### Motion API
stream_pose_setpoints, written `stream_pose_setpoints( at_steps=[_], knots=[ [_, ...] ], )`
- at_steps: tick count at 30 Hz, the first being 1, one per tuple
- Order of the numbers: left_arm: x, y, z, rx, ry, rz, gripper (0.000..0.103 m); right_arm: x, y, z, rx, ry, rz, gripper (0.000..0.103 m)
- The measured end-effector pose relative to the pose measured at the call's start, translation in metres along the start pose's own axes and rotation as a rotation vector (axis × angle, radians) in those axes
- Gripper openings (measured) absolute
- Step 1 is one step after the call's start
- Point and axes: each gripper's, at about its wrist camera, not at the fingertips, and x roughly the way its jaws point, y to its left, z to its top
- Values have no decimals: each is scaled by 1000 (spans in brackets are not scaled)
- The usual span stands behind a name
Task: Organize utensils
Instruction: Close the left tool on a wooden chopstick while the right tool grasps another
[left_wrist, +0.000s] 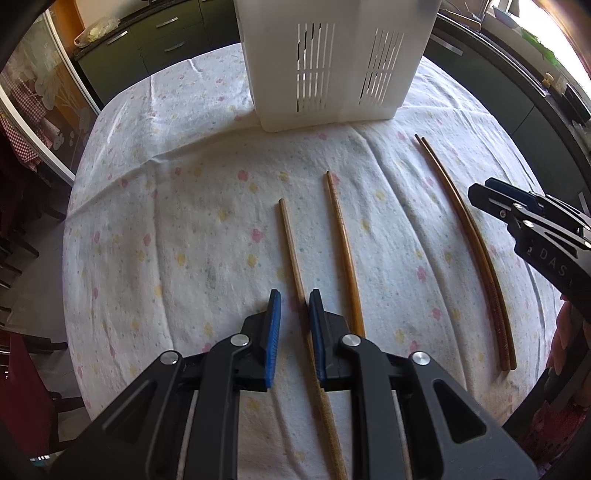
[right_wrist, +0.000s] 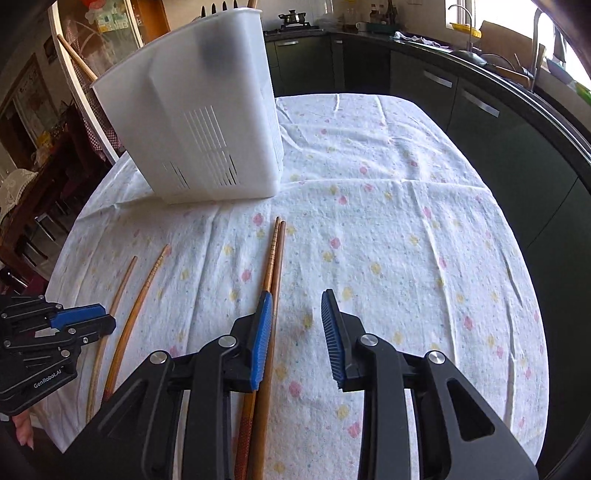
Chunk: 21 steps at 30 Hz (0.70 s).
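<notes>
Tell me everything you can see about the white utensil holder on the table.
The white utensil holder is a tall box of matte, slightly translucent plastic, with groups of narrow slots cut in its lower walls. It stands upright on the flowered tablecloth at the far side, beyond the loose chopsticks. In the right wrist view, dark utensil ends and a wooden handle rise above or behind its rim; whether they are inside, I cannot tell. Neither gripper touches it.

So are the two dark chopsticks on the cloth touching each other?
Touching. In the right wrist view the dark chopstick pair lies side by side with no cloth showing between the sticks along their length.
</notes>
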Motion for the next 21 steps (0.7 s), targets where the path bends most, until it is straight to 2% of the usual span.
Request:
stream_pose_setpoints(
  at_steps=[21],
  knots=[
    [0, -1, 0, 6, -8, -4, 16, 15, 18, 3, -76, 65, -52, 31]
  ],
)
